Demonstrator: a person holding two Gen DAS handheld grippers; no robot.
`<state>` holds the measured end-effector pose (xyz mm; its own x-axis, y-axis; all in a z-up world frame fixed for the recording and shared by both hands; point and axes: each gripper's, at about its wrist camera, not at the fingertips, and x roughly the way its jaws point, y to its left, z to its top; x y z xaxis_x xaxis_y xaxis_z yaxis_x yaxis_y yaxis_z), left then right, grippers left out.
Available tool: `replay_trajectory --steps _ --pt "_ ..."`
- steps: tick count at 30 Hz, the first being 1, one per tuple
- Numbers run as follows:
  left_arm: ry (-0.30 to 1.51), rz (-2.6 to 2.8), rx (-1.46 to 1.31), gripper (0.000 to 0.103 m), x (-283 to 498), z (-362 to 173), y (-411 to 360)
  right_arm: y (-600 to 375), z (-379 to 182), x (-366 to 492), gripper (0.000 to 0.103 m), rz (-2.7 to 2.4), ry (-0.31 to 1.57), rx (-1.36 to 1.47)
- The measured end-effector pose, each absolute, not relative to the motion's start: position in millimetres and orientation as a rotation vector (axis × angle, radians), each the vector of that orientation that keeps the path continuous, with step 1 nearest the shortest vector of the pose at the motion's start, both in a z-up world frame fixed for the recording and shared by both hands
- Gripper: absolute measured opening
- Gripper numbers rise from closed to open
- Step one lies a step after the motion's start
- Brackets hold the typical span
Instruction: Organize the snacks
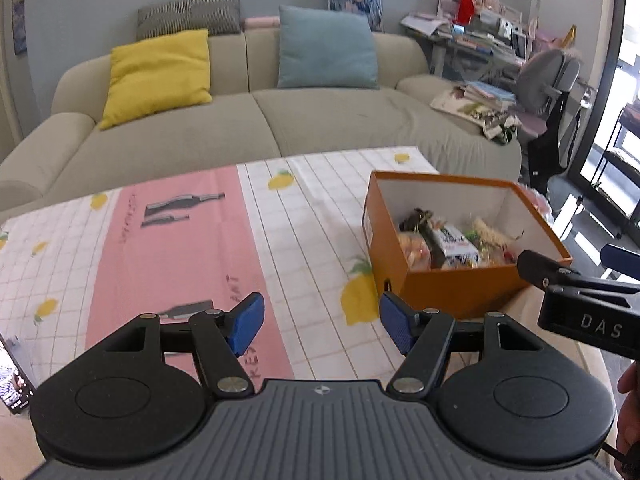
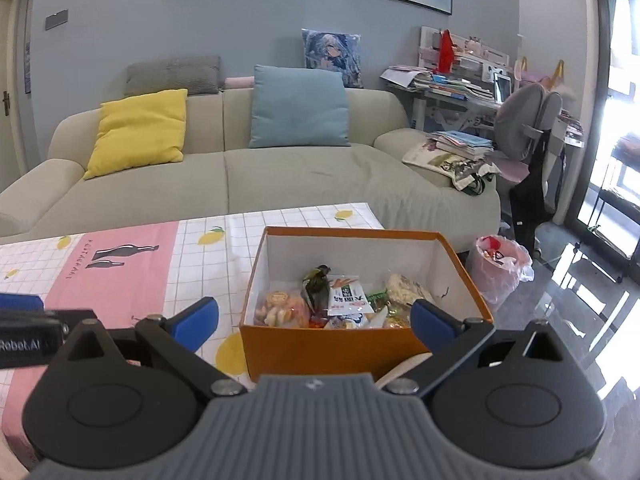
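Item: orange cardboard box (image 2: 332,344) holding packeted snacks (image 2: 348,300), sitting at tablecloth's (image 1: 304,216) right end. I am hovering my left gripper (image 1: 320,324) and right gripper (image 2: 314,316), both spread empty. Judged: sorting nearly finished; next, checking for strays.

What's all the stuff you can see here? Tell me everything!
box: one, orange outside, white inside, open, on the table's right part
snack packets: several, mixed colours, inside the box
tablecloth: one, pink panel, white grid with lemons, over the table
sofa: one, beige, behind the table
cushions: yellow, blue, grey striped and picture-printed, on the sofa
desk: one, piled with books, right of the sofa
chair: one, grey, at the desk
bin bag: one, pink, on the floor
left gripper: black, blue pads, open, empty
right gripper: black, blue pads, open, empty
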<state>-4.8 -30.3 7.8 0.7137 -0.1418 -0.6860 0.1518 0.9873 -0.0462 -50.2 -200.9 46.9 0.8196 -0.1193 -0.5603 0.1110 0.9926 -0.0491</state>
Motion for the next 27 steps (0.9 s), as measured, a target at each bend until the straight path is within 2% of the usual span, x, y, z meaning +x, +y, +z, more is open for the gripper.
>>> replay_trajectory --steps 8,27 --pt "0.809 -0.157 0.021 0.078 -6 0 -33 -202 35 -43 0.100 -0.121 0.681 -0.003" --pt "0.817 -0.136 0.032 0.078 -6 2 -34 -195 35 -43 0.100 -0.105 0.685 -0.029"
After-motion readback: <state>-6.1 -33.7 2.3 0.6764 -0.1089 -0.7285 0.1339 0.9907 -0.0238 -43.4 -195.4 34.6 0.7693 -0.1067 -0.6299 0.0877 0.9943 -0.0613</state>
